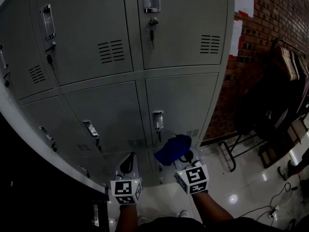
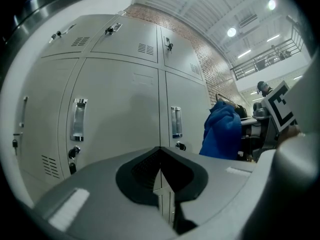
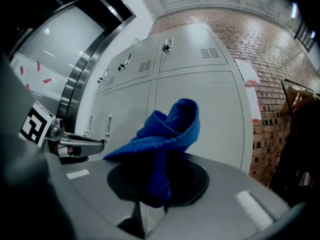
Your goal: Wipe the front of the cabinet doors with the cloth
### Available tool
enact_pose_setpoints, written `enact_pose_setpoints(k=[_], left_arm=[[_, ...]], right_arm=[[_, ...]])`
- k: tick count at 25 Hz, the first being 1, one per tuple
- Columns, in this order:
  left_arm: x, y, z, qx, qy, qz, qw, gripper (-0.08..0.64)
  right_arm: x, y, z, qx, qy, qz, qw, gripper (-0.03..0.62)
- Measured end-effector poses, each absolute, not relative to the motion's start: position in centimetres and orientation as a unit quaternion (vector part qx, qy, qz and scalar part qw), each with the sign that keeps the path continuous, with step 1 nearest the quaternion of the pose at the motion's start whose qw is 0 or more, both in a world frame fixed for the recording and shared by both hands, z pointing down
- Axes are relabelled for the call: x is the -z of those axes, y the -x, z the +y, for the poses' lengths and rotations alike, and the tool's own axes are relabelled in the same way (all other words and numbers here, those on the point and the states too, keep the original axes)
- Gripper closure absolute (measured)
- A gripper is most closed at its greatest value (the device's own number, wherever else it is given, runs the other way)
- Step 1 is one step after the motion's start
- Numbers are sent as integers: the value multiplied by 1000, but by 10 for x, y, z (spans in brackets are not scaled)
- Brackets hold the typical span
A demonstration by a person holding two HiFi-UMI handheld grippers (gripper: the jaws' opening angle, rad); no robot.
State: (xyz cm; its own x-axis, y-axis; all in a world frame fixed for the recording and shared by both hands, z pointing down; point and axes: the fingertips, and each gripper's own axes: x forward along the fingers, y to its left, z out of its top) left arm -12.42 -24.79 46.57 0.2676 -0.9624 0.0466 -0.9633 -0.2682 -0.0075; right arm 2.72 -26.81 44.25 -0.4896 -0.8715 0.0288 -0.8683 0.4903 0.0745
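Note:
Grey metal cabinet doors (image 1: 181,100) with handles and key locks fill the head view. My right gripper (image 1: 182,157) is shut on a bunched blue cloth (image 1: 173,149), held low in front of the lower right door and apart from it. In the right gripper view the cloth (image 3: 167,134) sticks up out of the closed jaws. My left gripper (image 1: 128,164) hangs just left of it, shut with nothing in it; its jaws meet in the left gripper view (image 2: 160,156). That view also catches the cloth (image 2: 222,131) at the right.
A brick wall (image 1: 270,28) with white papers (image 1: 244,4) stands right of the cabinet. Dark clothes hang on a metal rack (image 1: 285,81) further right. A cable (image 1: 270,207) lies on the glossy tiled floor (image 1: 241,187).

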Motion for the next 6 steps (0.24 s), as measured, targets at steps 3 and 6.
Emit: enact_pose_setpoints(k=[3, 6], left_arm=[[-466, 124, -248, -20, -796, -605, 11, 543], [-462, 125, -249, -17, -795, -607, 7, 543]], right_arm=[[-448, -29, -270, 24, -508, -861, 36, 523], [-449, -30, -272, 25, -509, -860, 38, 523]])
